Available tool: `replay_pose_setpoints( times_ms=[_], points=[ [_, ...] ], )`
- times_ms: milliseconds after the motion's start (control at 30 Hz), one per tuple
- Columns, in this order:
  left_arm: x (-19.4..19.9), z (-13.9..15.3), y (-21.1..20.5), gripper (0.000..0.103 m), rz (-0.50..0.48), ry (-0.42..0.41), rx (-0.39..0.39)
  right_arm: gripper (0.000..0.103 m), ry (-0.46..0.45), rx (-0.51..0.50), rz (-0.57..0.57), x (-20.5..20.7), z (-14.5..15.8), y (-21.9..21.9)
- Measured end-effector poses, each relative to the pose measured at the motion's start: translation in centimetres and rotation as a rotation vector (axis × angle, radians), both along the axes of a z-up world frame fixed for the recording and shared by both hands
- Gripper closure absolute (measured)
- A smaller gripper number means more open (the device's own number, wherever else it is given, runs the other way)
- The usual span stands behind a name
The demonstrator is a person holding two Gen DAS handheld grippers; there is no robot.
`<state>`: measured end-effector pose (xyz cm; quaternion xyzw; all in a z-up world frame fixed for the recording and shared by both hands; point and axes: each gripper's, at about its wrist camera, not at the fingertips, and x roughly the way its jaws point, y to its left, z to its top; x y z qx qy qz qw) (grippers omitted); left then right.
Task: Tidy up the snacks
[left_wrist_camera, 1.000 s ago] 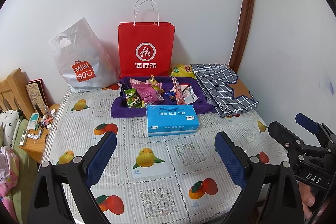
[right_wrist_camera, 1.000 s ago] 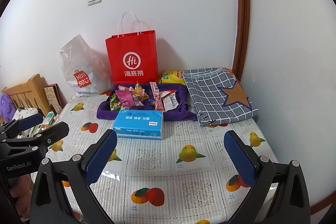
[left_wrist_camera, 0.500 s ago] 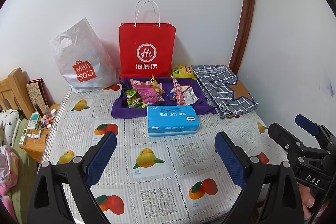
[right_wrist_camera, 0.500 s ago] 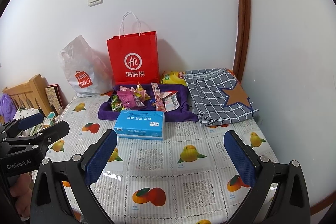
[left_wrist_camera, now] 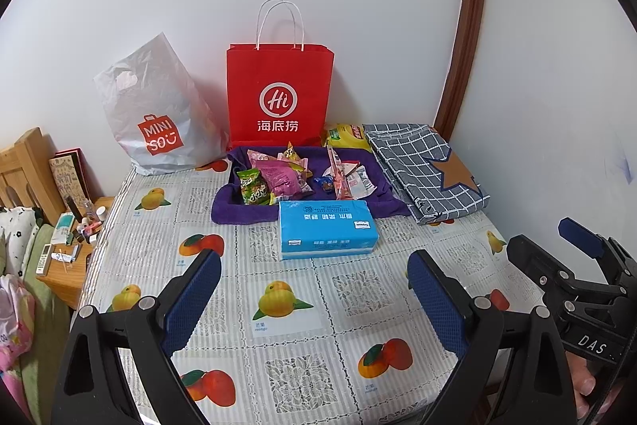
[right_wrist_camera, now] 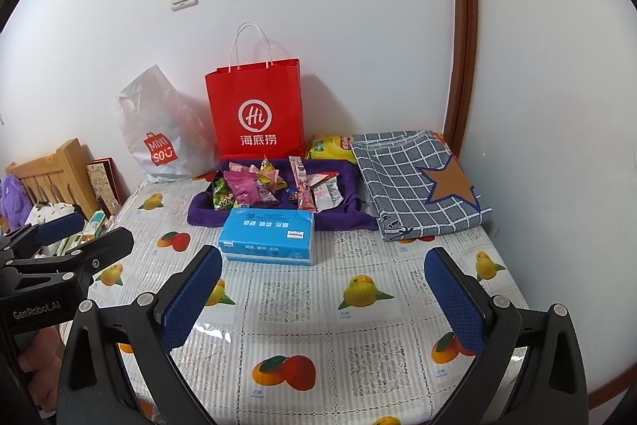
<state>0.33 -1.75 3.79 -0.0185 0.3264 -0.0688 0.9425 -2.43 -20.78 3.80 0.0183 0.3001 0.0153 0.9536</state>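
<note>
Several snack packets (left_wrist_camera: 278,180) (right_wrist_camera: 254,188) lie on a purple cloth (left_wrist_camera: 235,212) (right_wrist_camera: 203,212) at the back of the table, in front of a red paper bag (left_wrist_camera: 280,94) (right_wrist_camera: 254,110). A yellow snack bag (left_wrist_camera: 344,136) (right_wrist_camera: 328,146) lies to the right of the red bag. My left gripper (left_wrist_camera: 314,289) is open and empty above the table's near part. My right gripper (right_wrist_camera: 324,289) is open and empty too. Each gripper shows at the edge of the other's view, the right one (left_wrist_camera: 573,245) and the left one (right_wrist_camera: 63,237).
A blue tissue pack (left_wrist_camera: 326,234) (right_wrist_camera: 268,236) lies in front of the cloth. A grey Miniso bag (left_wrist_camera: 155,114) stands at the back left, a folded checked cloth (left_wrist_camera: 426,170) at the back right. The fruit-print tablecloth (left_wrist_camera: 294,305) covers the table. A cluttered nightstand (left_wrist_camera: 67,245) stands left.
Both grippers have drifted very slightly; the scene sits marginally lower in both views. Nothing on the table has moved.
</note>
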Motion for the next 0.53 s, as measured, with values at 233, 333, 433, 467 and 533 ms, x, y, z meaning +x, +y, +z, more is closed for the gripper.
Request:
replay_pose_setpoints(
  times_ms=[233, 333, 433, 467, 533],
  points=[
    [-0.03, 0.06, 0.05, 0.008, 0.002, 0.001, -0.002, 0.002, 0.0, 0.002, 0.001, 0.05, -0.06, 0.03],
    [-0.04, 0.04, 0.07, 0.008, 0.001, 0.0, -0.002, 0.002, -0.002, 0.0, 0.003, 0.06, -0.1, 0.05],
    [-0.02, 0.03, 0.06, 0.008, 0.0, -0.001, 0.001, 0.002, -0.004, 0.001, 0.004, 0.05, -0.1, 0.08],
    [-0.03, 0.04, 0.08, 0.008, 0.001, -0.001, 0.001, 0.002, -0.004, 0.0, 0.004, -0.04, -0.1, 0.05],
    [-0.14, 0.07, 0.06, 0.008, 0.002, -0.011, 0.004, 0.002, -0.005, 0.001, 0.003, -0.03, -0.1, 0.07]
  ],
)
